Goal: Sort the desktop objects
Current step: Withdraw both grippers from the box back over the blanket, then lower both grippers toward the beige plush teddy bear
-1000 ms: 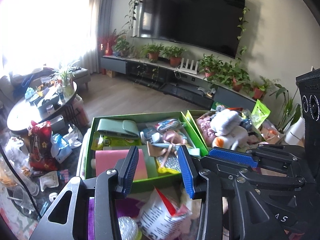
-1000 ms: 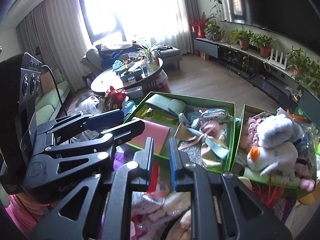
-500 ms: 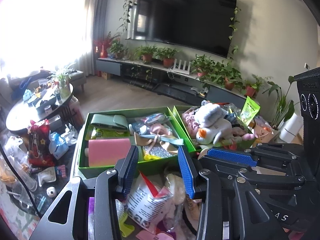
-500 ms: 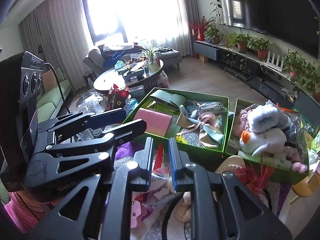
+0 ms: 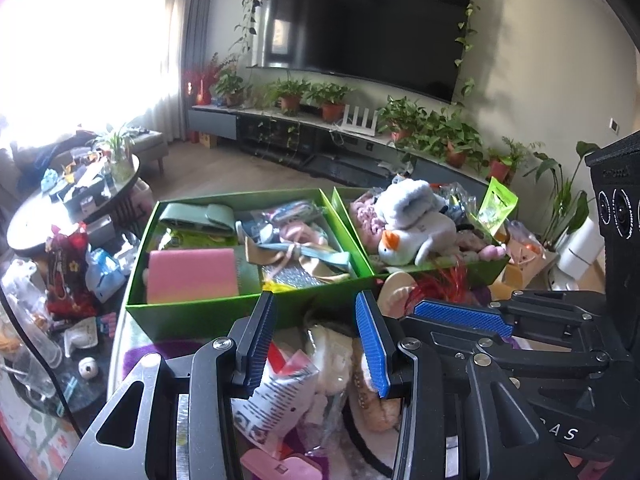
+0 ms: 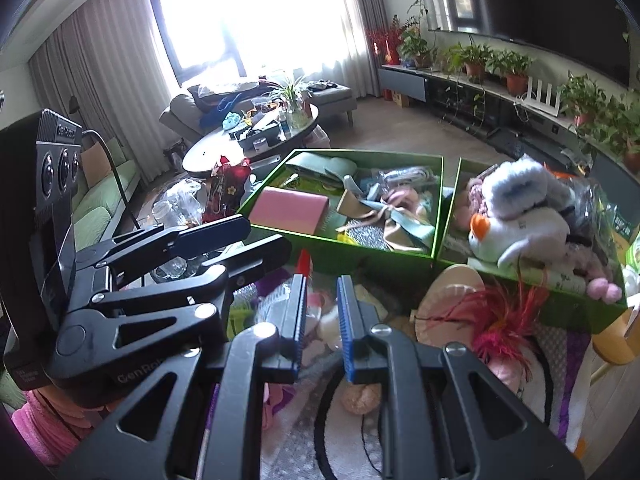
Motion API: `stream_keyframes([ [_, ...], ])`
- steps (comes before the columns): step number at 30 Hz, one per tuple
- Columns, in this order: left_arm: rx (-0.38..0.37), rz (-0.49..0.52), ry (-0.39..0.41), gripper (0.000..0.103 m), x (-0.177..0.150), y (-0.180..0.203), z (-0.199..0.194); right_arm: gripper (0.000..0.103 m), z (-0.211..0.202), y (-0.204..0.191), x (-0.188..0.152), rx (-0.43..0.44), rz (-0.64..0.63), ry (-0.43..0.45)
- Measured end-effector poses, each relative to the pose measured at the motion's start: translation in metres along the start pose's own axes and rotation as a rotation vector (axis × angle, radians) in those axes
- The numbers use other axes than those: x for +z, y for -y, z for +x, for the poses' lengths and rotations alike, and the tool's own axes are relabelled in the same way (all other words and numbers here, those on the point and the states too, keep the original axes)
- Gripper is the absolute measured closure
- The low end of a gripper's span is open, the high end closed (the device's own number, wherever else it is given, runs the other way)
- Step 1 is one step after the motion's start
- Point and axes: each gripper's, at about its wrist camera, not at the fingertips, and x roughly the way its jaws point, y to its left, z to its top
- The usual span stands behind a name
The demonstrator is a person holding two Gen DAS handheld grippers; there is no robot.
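Two green boxes stand side by side on the table. The left box (image 5: 200, 316) (image 6: 360, 256) holds a pink pad (image 5: 192, 276), ribbons and a green case. In the right box (image 5: 492, 264) (image 6: 560, 304) lies a white plush duck (image 5: 416, 236) (image 6: 516, 224) among other soft toys. In front of the boxes is loose clutter: a red-and-white printed packet (image 5: 280, 396), a red feather (image 6: 500, 312) and a beige plush ball (image 6: 360, 396). My left gripper (image 5: 316, 340) (image 6: 264, 234) hangs open above the packet, holding nothing. Just to its right, my right gripper (image 6: 322, 324) (image 5: 420, 314) is shut with nothing between its pads.
A lower dark table at the left carries glass jars (image 5: 28, 332) and a red bag (image 5: 64, 264). Beyond it stands a round coffee table (image 6: 208, 152) with more items. A pink clip (image 5: 280, 468) lies near the table's front edge. A plant shelf and TV fill the back wall.
Both grippers have drawn back from the boxes and sunk a little. The boxes now sit farther off, and more of the loose clutter shows under the fingers. Neither gripper's jaws have changed.
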Motion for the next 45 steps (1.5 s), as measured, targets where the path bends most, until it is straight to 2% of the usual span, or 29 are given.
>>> stream_keyframes([
  [9, 0.013, -0.009, -0.039, 0.062, -0.013, 0.007, 0.02, 0.08, 0.014, 0.02, -0.014, 0.015, 0.035, -0.033],
  [14, 0.017, -0.026, -0.072, 0.062, -0.018, 0.005, 0.032, 0.069, 0.027, 0.035, -0.021, 0.02, 0.072, -0.058],
  [20, 0.04, -0.068, -0.086, 0.061, -0.026, -0.006, 0.033, 0.069, 0.054, 0.053, -0.029, 0.028, 0.119, -0.132],
  [24, 0.022, -0.069, -0.083, 0.06, -0.028, -0.005, 0.032, 0.069, 0.077, 0.064, -0.033, 0.033, 0.167, -0.19],
  [26, 0.014, -0.065, -0.083, 0.051, -0.029, -0.002, 0.034, 0.069, 0.087, 0.069, -0.035, 0.042, 0.193, -0.212],
  [29, 0.003, -0.062, -0.082, 0.049, -0.032, 0.001, 0.035, 0.069, 0.095, 0.074, -0.037, 0.077, 0.235, -0.228],
  [35, -0.016, -0.062, -0.094, 0.049, -0.04, 0.005, 0.035, 0.071, 0.082, 0.066, -0.048, 0.077, 0.218, -0.243],
  [40, -0.059, -0.024, -0.139, 0.049, -0.055, 0.019, 0.036, 0.074, 0.061, 0.053, -0.07, 0.077, 0.185, -0.275],
  [43, -0.09, 0.006, -0.165, 0.049, -0.069, 0.03, 0.031, 0.071, 0.04, 0.053, -0.087, 0.034, 0.226, -0.288],
  [45, -0.116, 0.042, -0.183, 0.049, -0.08, 0.041, 0.028, 0.067, 0.029, 0.058, -0.098, 0.048, 0.263, -0.323],
])
